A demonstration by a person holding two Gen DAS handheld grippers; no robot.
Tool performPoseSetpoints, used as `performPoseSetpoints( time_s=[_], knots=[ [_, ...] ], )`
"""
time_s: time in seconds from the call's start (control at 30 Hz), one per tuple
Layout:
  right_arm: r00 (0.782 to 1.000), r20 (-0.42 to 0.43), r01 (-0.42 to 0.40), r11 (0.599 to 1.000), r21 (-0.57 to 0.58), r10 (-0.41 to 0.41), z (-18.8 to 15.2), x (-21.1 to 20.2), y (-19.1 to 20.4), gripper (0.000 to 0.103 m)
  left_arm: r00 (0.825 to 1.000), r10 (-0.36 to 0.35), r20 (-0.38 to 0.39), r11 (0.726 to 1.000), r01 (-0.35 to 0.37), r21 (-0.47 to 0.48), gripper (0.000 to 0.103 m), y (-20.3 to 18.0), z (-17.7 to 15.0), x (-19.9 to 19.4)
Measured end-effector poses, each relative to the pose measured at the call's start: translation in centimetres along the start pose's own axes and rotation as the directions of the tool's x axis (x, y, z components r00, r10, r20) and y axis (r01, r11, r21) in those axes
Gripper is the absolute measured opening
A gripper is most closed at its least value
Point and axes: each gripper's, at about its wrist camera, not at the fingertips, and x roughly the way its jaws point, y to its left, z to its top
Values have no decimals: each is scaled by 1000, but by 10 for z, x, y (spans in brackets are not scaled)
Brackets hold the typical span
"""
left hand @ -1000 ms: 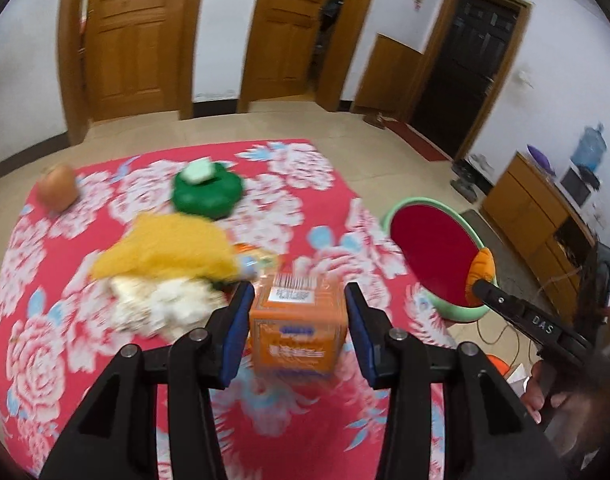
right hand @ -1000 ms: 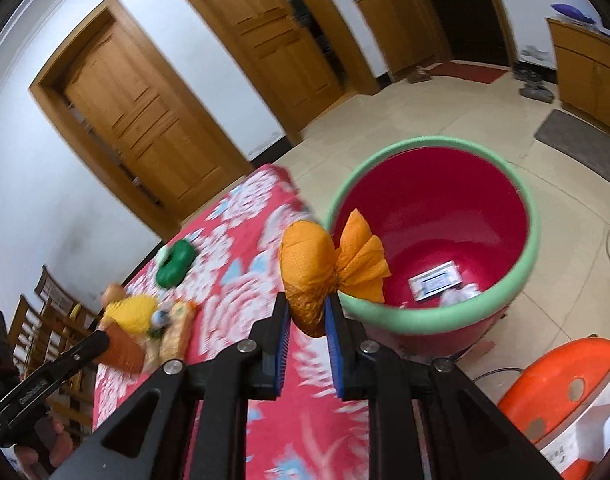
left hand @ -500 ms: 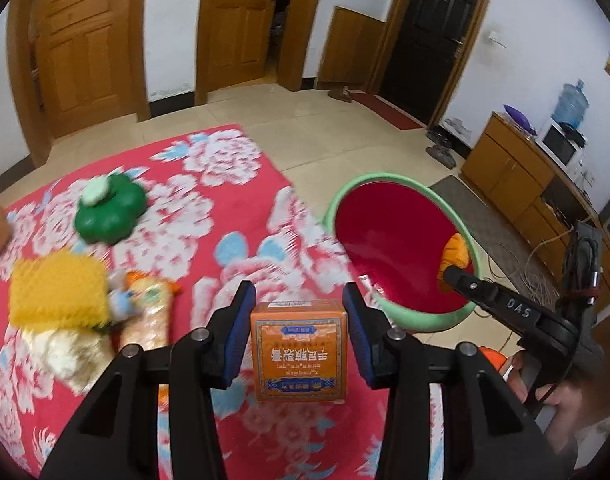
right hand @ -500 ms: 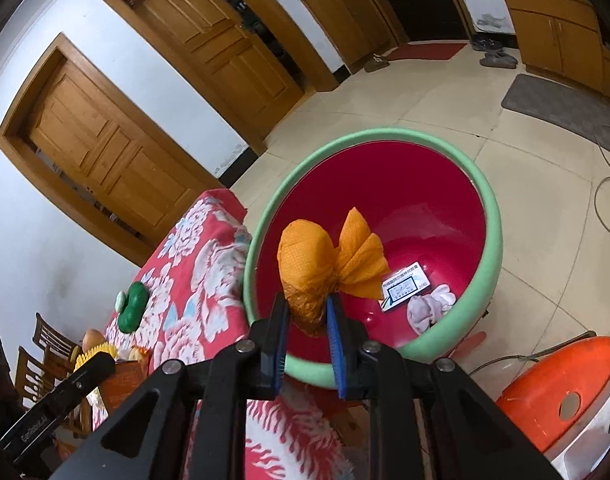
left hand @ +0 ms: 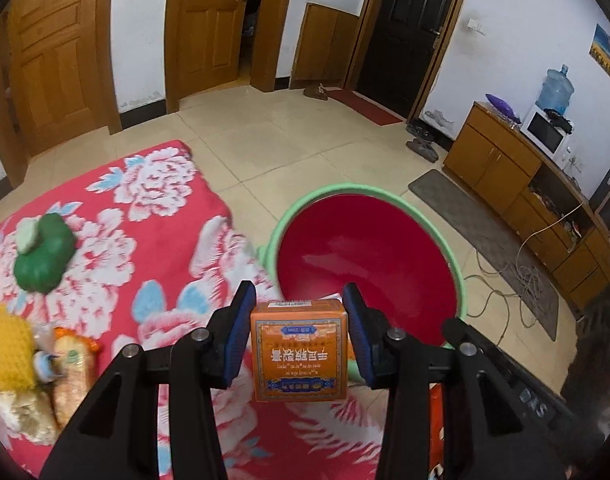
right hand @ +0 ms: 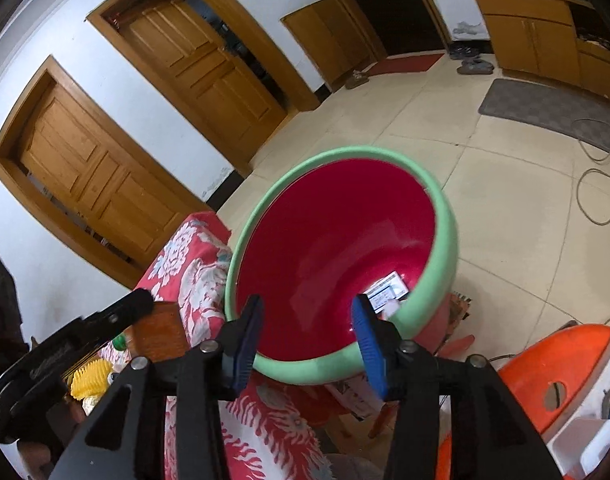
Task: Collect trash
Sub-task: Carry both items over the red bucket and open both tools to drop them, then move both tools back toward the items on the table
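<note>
My left gripper [left hand: 299,300] is shut on an orange box [left hand: 301,354], held above the edge of the red floral cloth [left hand: 153,240], just short of the bin's near rim. The bin [left hand: 369,194] is red inside with a green rim and stands on the floor beside the cloth. In the right wrist view my right gripper [right hand: 307,312] hangs over the bin's [right hand: 445,240] near rim. Its jaws are opening and nothing is between them. A white printed card [right hand: 387,292] lies at the bin's bottom. The left gripper's finger [right hand: 105,320] shows there at the left.
On the cloth lie a green pumpkin-shaped item [left hand: 45,252], a yellow mesh bundle [left hand: 5,352] and a snack wrapper [left hand: 73,364]. An orange plastic thing [right hand: 545,368] stands right of the bin. Cables [left hand: 505,280] trail over the tiled floor by a wooden cabinet [left hand: 505,168].
The right gripper's jaws have parted and the orange mesh bundle they held is gone from them. The left gripper has carried the orange box rightward, closer to the bin.
</note>
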Motion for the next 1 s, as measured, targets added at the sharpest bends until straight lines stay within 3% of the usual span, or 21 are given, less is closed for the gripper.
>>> performPoseSetpoints(
  time_s=[0.3,0.43,0.63,0.8,1.0],
  knots=[
    [1000,22,5,999,41,-6,1,-13,-16,50,1000,-30,4,1000,30,-7,46,-18,11,27],
    [1000,13,18,999,38,-19,2,-15,-19,50,1000,-31,0,999,31,-34,58,-17,11,27],
    [999,29,18,1000,9,-18,3,-28,-13,56,1000,1,2,999,0,-48,60,-9,-1,10],
    [999,41,10,999,-33,-8,1,-38,1,63,997,61,47,998,-59,-32,72,-3,-12,-17],
    [999,40,-9,997,-76,12,-4,-51,19,70,995,86,60,995,-83,-52,75,10,-27,-48]
  ],
)
